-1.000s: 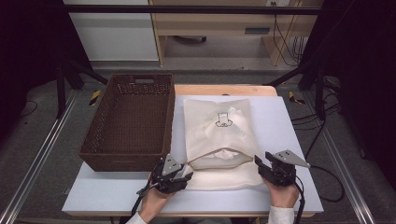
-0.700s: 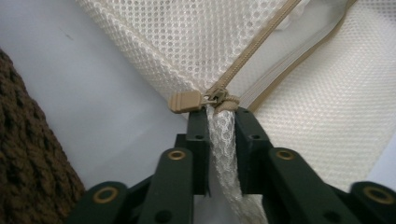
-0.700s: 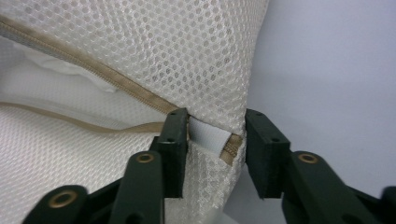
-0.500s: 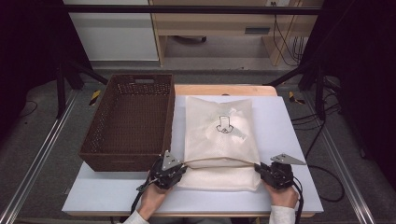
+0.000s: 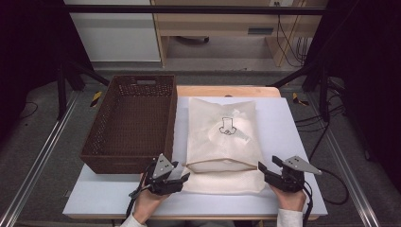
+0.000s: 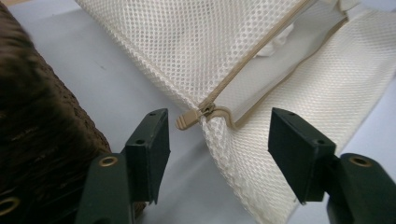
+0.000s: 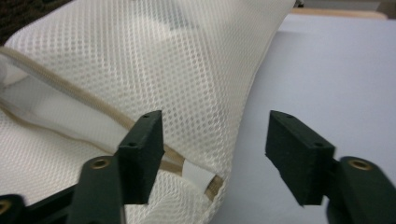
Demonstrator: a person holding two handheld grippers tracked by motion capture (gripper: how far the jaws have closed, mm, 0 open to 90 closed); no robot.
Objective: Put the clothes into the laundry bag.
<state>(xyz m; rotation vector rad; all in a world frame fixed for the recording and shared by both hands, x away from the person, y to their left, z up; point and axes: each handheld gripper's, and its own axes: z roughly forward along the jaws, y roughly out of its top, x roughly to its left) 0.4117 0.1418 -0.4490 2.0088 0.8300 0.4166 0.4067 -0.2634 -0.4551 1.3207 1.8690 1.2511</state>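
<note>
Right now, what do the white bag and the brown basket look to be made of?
The white bag: soft matte mesh fabric, probably synthetic, with fine regular holes and a tan zipper. The brown basket: woven wicker or plastic imitation, with a perforated weave along its walls; I cannot tell which.

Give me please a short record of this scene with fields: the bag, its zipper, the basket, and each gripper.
bag: white mesh laundry bag lying flat on the grey table, something white with a dark print inside
zipper: beige, open along the near end; zipper pull at the bag's left corner
basket: brown woven basket, left of the bag, nothing visible inside it
left gripper: open, jaws just been opening, zipper pull between the fingers, not pressed
right gripper: open, jaws just been opening, at the bag's right corner, not gripping
</note>
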